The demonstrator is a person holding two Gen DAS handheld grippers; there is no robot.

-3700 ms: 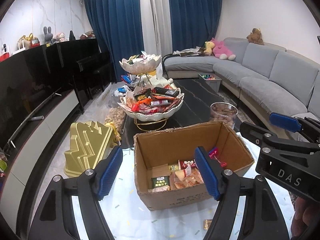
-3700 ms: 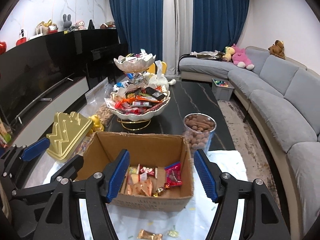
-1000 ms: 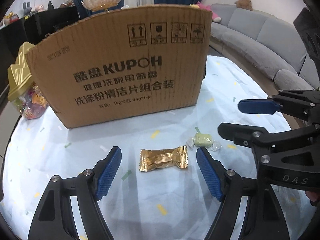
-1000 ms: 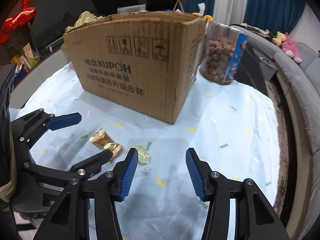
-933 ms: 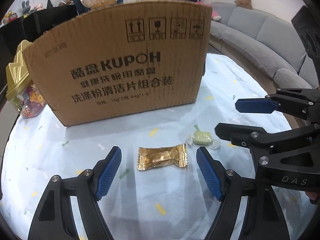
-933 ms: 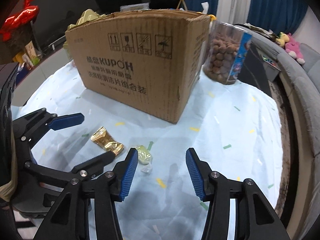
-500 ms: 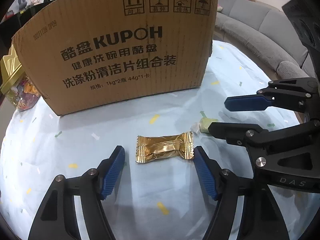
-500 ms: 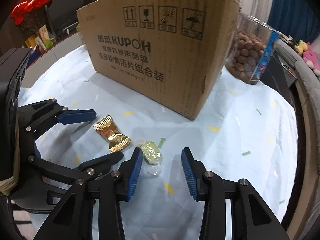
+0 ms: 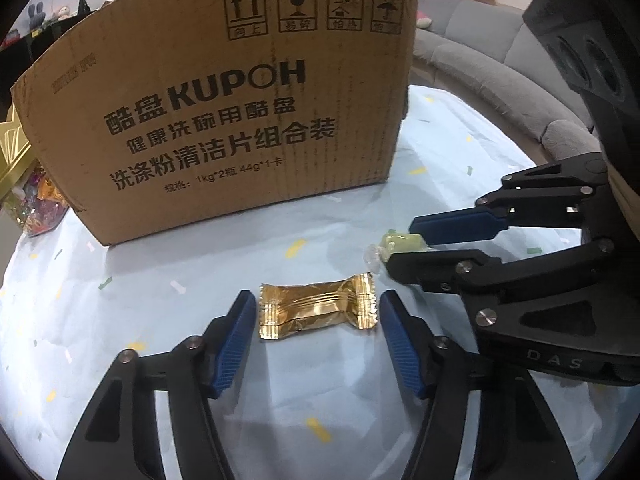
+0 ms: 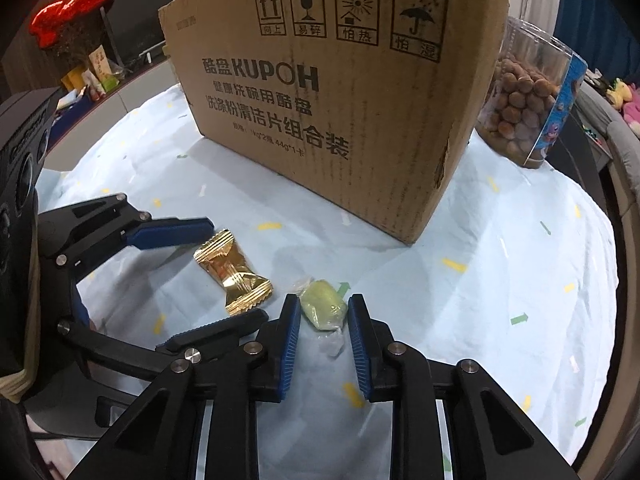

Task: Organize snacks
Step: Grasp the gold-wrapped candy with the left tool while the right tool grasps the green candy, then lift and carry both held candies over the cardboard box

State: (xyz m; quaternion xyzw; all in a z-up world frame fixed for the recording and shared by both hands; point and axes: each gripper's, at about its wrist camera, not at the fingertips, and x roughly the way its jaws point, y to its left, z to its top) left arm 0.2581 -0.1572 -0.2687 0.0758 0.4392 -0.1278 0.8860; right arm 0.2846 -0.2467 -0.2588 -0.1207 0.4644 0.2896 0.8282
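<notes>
Right gripper [image 10: 322,320] jaws closing on the green candy [image 10: 323,306], pads at or nearly at its sides; left gripper [image 9: 318,320] jaws half-spread and closing, gold-wrapped snack [image 9: 318,312] between them, not yet touched, both sweets on the tablecloth [image 9: 120,280] in front of the cardboard box [image 9: 224,100]. Keep pads low, squeeze bodies, not crinkly ends. Versus a second ago: both jaws narrower, right gripper lower and closer to the candy.
</notes>
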